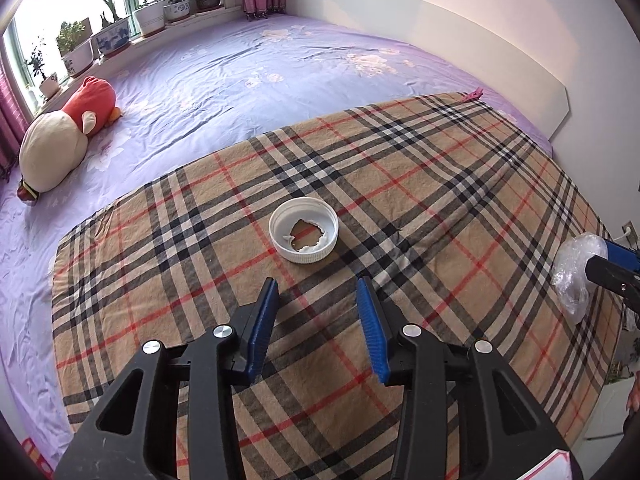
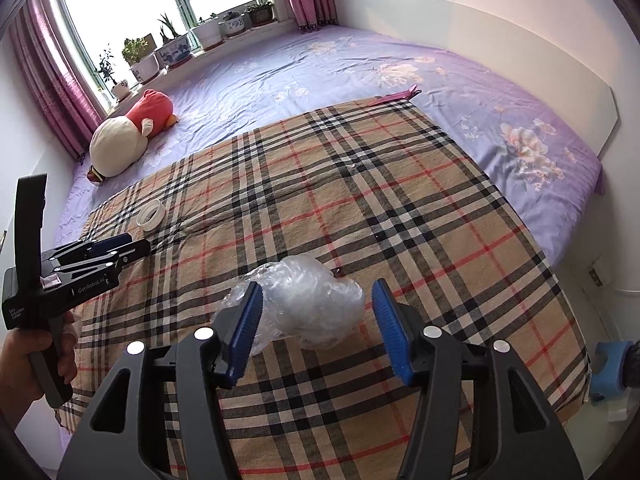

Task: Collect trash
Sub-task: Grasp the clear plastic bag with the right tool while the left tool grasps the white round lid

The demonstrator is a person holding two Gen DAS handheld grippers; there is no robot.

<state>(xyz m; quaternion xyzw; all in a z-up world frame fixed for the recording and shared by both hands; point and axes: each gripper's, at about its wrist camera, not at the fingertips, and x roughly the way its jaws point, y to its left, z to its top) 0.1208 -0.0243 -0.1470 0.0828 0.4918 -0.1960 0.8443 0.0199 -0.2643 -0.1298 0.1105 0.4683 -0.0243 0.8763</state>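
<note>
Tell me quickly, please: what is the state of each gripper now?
Left gripper: open, empty, short of the white lid.
Right gripper: open, crumpled clear plastic between its fingers, not clamped.

The left gripper points steeply down and forward. Its two blue pads stand apart, tilted toward each other at the tips, and nothing is between them. In the right wrist view this gripper appears from the side, low at the left, and a bare hand holds its black handle from below. The right gripper also points down and forward. Its jaws are parted more widely, and its pads press on nothing.
</note>
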